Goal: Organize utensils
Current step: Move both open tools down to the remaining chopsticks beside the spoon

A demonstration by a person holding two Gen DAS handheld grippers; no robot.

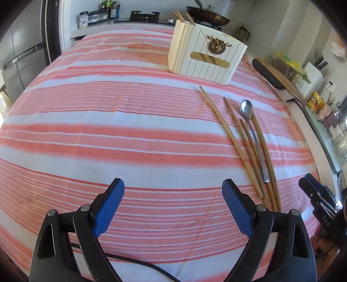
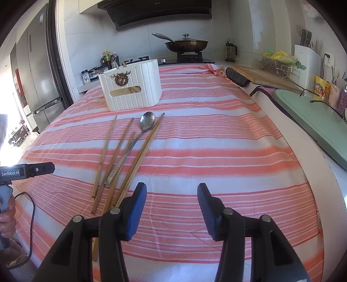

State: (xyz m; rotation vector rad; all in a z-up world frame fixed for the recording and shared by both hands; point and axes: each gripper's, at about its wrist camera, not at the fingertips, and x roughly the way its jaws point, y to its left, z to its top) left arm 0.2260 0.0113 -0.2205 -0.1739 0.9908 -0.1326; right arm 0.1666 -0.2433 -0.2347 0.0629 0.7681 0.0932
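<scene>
Ahead of me a lidded frying pan [image 2: 186,45] sits on the stove [image 2: 188,56], under the range hood [image 2: 156,13]. A fridge [image 2: 36,71] stands far left. To my right lie a wooden cutting board [image 2: 263,78], a green board [image 2: 312,117] (nearer me) and a white knife block [image 2: 306,63].

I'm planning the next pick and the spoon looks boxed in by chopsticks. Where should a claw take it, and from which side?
Grip the spoon at its handle's near end, probably with the right claw, which sits closest, coming from above. The flat handle lies among the chopsticks, and its end rests on one, so it looks the easiest part to pinch. The bowl faces the white holder.
</scene>
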